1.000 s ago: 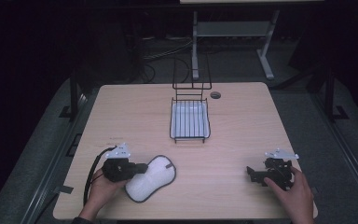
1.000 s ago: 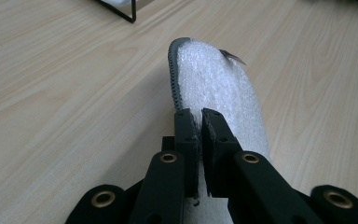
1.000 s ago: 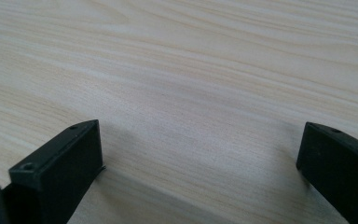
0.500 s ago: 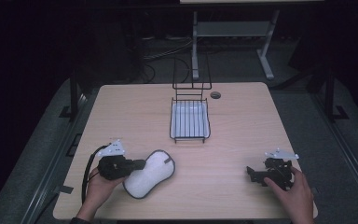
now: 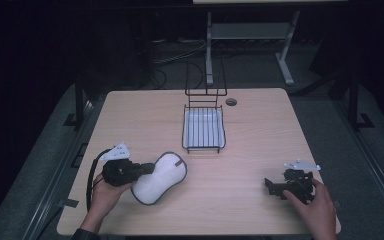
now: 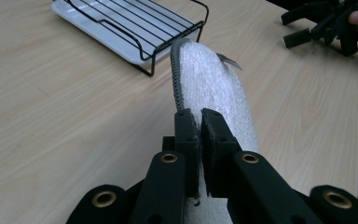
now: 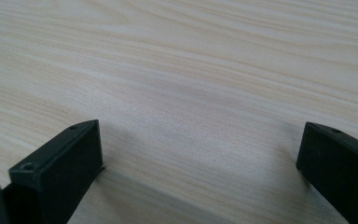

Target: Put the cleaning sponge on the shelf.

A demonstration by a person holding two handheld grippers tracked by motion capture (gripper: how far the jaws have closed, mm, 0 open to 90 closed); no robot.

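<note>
Left claw (image 5: 147, 169) pinching mitt (image 5: 161, 176), wooden table (image 5: 250, 150), dark room

left gripper (image 5: 147, 169) fingers clamped, right gripper (image 5: 271, 186) fingers apart

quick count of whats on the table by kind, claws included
white pad with grey edging: 1
wire rack with white tray: 1
claws: 2, left claw shut on the pad's edge, right claw open over bare wood
total: 4

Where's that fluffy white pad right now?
In the high view the white pad is near the table's front left, pinched at its edge by the left gripper, in front of the wire rack.
</note>
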